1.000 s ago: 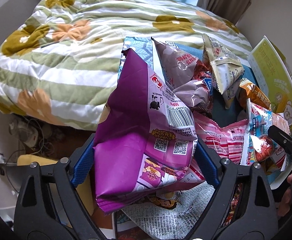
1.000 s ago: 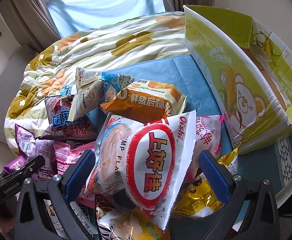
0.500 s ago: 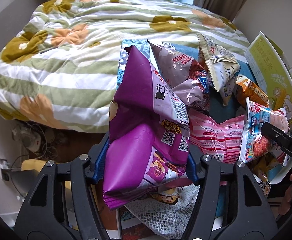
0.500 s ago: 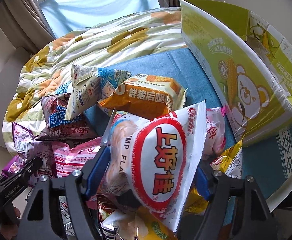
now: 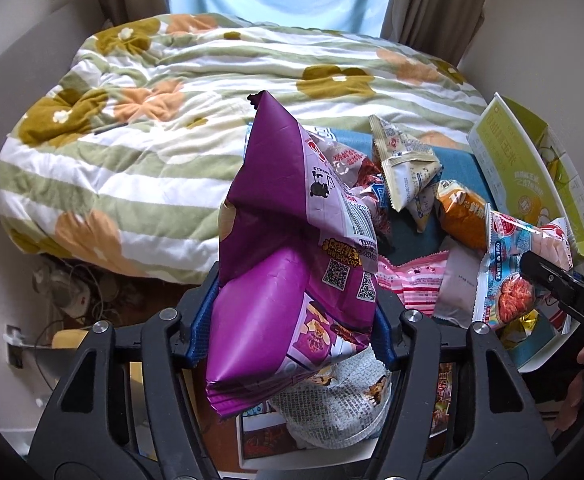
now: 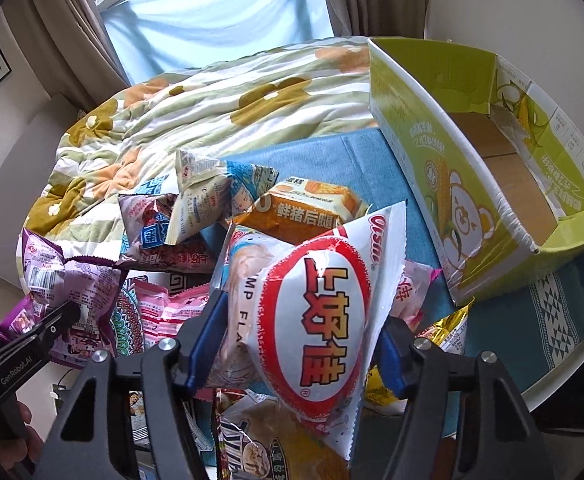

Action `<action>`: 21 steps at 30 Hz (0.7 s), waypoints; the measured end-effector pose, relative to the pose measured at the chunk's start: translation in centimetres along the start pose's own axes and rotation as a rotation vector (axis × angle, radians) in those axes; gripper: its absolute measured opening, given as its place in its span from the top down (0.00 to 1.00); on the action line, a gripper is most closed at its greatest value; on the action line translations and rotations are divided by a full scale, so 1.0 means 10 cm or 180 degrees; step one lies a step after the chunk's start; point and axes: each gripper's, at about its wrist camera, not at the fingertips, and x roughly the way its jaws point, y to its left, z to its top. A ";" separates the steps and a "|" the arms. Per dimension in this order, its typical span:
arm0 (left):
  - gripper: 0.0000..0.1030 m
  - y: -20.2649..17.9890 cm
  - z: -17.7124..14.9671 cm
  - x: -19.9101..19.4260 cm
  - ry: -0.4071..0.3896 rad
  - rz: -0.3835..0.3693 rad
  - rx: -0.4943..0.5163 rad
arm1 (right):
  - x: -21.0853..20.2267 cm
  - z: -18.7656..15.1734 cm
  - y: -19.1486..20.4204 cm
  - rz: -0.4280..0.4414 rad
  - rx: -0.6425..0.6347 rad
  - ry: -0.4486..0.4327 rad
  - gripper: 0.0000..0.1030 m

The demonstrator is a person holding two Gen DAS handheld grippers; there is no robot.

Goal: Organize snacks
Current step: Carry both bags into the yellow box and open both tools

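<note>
My left gripper is shut on a purple snack bag, held upright above the pile; it also shows at the left of the right wrist view as the purple bag. My right gripper has its jaws closing on a white bag with a red oval, and both blue pads press its sides. Below lie an orange packet, a white-and-blue triangular packet and a pink packet. An open green carton with a bear print stands to the right.
The snacks lie on a blue cloth over a round white table. A flowered quilt covers the bed behind. Cables and a socket are on the floor at the left. More packets lie under both grippers.
Both grippers have closed from wide open onto their bags. Each has risen, lifting the purple bag and the white-and-red bag off the pile.
</note>
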 end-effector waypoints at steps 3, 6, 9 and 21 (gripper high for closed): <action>0.43 -0.05 0.04 -0.20 -0.0145 0.0011 -0.0023 | -0.17 0.06 -0.03 0.0082 -0.0054 -0.0076 0.40; 0.43 -0.14 0.08 -0.38 -0.0258 0.0043 -0.0045 | -0.37 0.16 -0.09 0.0196 -0.0094 -0.0170 0.40; 0.43 -0.28 0.13 -0.50 -0.0354 0.0060 -0.0070 | -0.53 0.27 -0.19 0.0301 -0.0130 -0.0258 0.40; 0.43 -1.62 0.55 -0.72 -0.0657 0.0039 -0.0192 | -0.85 0.90 -1.04 0.0532 -0.0453 -0.0403 0.40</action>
